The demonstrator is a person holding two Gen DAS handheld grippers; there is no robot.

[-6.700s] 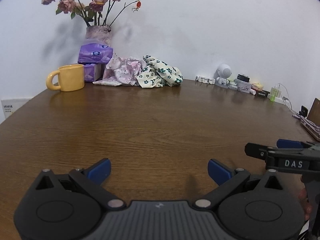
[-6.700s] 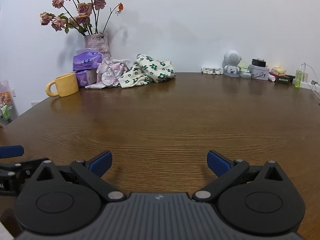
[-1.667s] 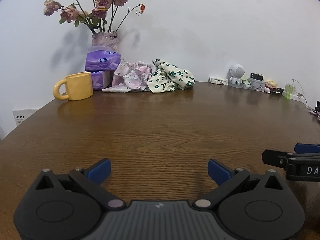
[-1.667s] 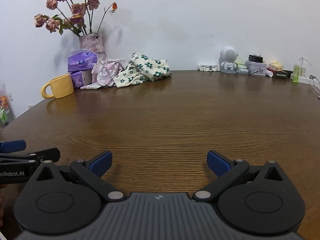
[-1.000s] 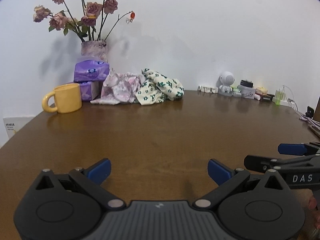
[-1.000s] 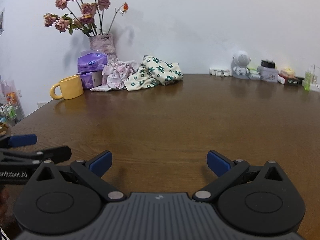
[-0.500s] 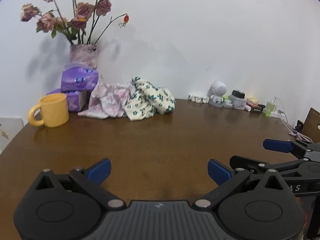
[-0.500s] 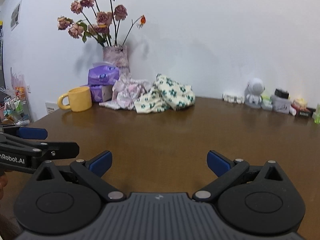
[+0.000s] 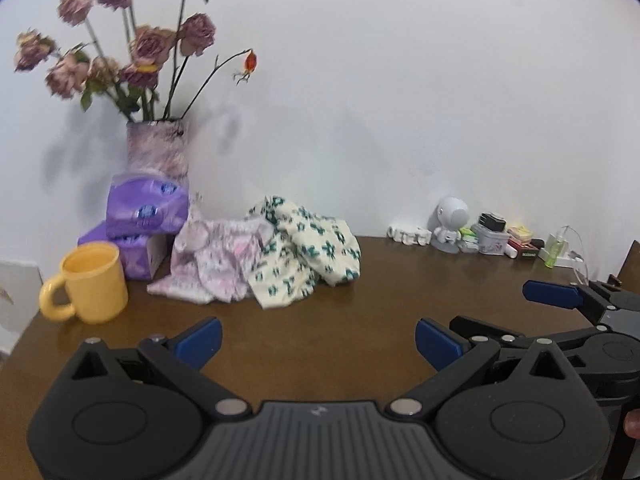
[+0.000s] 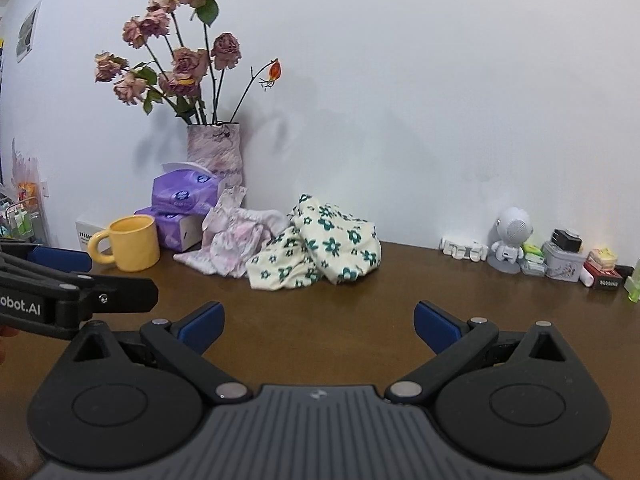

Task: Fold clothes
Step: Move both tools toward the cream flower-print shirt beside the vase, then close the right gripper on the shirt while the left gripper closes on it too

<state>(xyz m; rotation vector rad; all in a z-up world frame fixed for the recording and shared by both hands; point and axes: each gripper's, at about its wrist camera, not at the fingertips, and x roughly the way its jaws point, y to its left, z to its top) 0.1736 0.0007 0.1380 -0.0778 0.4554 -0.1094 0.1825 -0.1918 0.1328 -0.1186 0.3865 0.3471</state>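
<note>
Nearest the lens, left gripper (image 9: 316,338) and right gripper (image 10: 318,326) spread wide, empty, over bare table (image 9: 360,344). Beyond — cream floral garment (image 9: 308,256) and pink garment (image 9: 224,258) crumpled together by the wall. Risk: dragging either could tip the yellow mug (image 9: 94,282) just beside. Ample room rightward.

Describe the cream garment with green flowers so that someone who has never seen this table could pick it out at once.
Start at the vase of dried roses against the wall at the back left of the wooden table. To its right lie two crumpled garments, touching. The cream garment with green flowers is the right-hand one; its neighbour, the pale pink garment, lies nearer the purple tissue packs.
</note>
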